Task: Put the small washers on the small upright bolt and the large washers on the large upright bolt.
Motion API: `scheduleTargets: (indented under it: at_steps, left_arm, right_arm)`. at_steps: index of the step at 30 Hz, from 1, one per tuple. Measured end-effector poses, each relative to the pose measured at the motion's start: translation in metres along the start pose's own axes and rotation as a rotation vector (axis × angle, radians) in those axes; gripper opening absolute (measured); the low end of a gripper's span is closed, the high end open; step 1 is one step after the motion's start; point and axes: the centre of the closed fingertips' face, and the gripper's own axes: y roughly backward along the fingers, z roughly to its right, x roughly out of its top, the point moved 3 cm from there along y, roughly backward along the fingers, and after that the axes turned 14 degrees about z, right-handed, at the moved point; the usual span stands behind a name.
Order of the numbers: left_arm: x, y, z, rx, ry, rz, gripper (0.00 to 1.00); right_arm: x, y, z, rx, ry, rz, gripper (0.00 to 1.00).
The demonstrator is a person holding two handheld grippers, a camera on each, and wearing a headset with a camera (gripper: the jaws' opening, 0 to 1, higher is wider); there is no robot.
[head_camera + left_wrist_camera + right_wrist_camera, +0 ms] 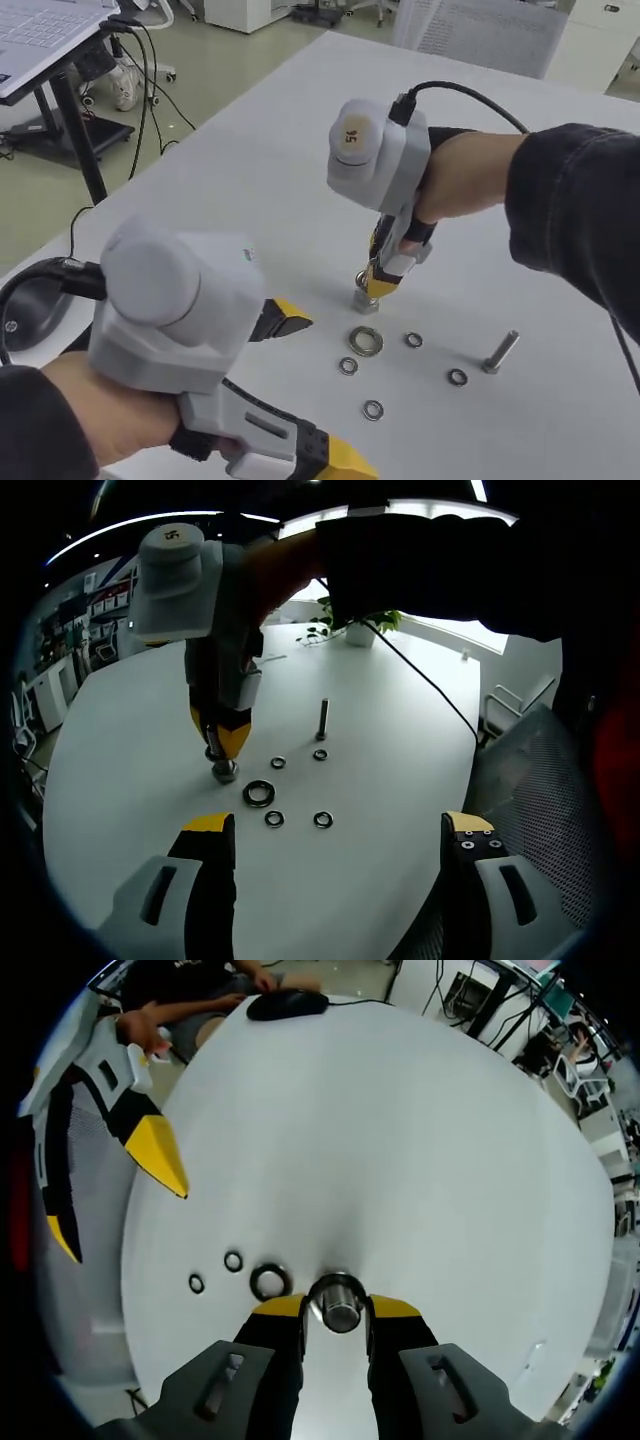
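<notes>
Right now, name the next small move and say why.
Probably ease the right gripper open and lift away: its jaws are shut on the large bolt, which seems to stand upright on the table already, and the large washer lies loose beside it.

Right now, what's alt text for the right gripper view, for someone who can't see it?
The right gripper is closed around an upright bolt on a white table. Just left of it in the picture lie one large washer and two small washers, with the left gripper open at the far left.
</notes>
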Motion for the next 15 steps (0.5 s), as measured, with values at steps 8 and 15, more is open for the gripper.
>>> scheduleTargets:
  at_steps: [8,15]
  left_arm:
    - [-0.002,0.000,0.000,-0.001,0.000,-0.004,0.84]
    - [-0.002,0.000,0.000,-0.001,0.002,-0.005,0.84]
  right_arm:
    - [-0.004,-0.012,0.003,-0.001,-0.004,-0.005,0.24]
    - [-0.008,-0.021,0.003,-0.001,-0.008,-0.004,0.24]
